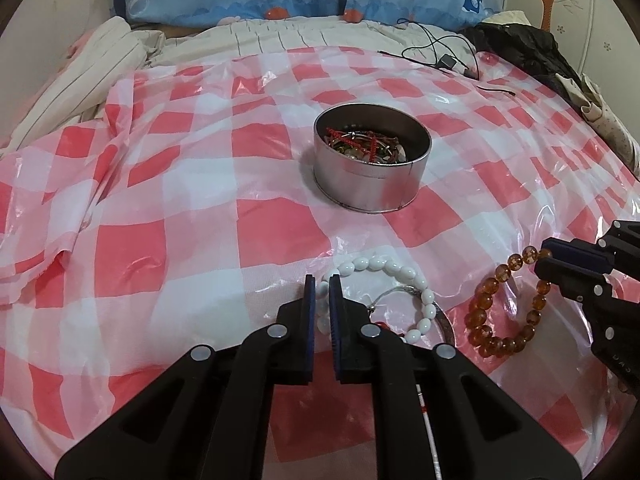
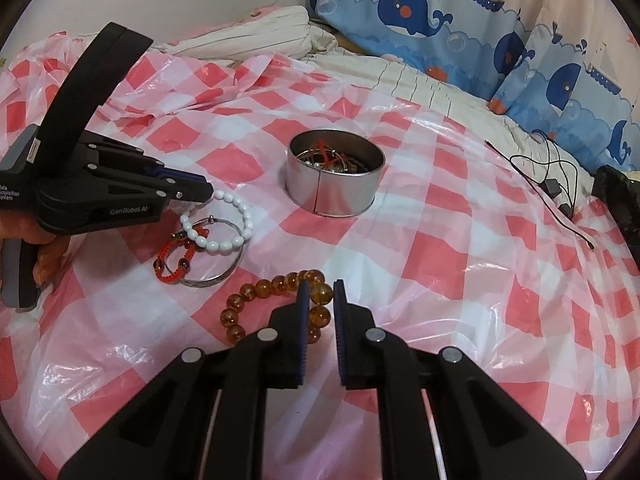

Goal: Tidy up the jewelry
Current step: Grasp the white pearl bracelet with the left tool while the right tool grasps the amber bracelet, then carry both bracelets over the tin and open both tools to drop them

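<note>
A round silver tin holding tangled jewelry sits mid-sheet; it also shows in the right wrist view. My left gripper is shut on the white bead bracelet, which lies on the sheet. My right gripper is shut on the amber bead bracelet; the left wrist view shows the bracelet and the gripper. A silver bangle and a red cord bracelet lie under the white bracelet.
A red-and-white checked plastic sheet covers the bed. Whale-print pillows line the back. Black cables with a charger and a dark bundle lie at the right. Striped bedding bunches at the left.
</note>
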Tool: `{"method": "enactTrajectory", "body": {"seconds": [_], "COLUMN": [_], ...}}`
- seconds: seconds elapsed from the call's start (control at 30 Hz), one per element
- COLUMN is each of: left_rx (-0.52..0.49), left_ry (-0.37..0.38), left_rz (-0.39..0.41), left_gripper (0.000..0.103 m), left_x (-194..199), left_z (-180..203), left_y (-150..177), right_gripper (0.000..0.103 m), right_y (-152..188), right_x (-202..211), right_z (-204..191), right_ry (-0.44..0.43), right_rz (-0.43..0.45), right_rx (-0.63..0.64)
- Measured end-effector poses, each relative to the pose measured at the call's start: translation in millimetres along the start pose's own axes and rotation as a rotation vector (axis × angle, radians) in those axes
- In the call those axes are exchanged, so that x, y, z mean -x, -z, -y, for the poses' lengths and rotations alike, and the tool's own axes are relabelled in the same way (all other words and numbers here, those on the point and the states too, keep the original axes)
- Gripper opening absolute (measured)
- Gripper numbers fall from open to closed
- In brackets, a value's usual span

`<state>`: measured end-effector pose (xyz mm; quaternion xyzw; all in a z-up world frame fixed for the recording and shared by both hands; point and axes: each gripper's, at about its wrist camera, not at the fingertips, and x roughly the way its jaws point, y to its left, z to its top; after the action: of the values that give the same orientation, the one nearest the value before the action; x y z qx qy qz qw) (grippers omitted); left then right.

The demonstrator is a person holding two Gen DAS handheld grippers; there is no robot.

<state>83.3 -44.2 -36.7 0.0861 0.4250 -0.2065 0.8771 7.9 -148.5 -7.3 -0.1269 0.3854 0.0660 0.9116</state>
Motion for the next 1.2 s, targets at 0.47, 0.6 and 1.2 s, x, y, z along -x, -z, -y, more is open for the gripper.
{"method": "enactTrajectory", "body": {"seconds": [0.47, 0.6, 1.2], "left_rx": [0.045, 0.038, 0.009], "left_ry": [0.038, 0.058, 0.06], "left_rz": [0.092, 0.069, 0.058], "left_gripper": [0.001, 0.001, 0.007], "left_x": [22, 20, 19], "left_z": [-7, -7, 1], "left_y": [-8, -8, -5], "right_gripper": [0.012, 0.012, 0.012], "right_y": [0, -1, -2], "right_x": [4, 6, 16], "right_z": [55, 54, 52], "right_ry": [-0.316, -0.31, -0.316], "right_rz": [0.065, 0.069, 0.124], "right_rx": [-0.395, -0.387, -0.361]}}
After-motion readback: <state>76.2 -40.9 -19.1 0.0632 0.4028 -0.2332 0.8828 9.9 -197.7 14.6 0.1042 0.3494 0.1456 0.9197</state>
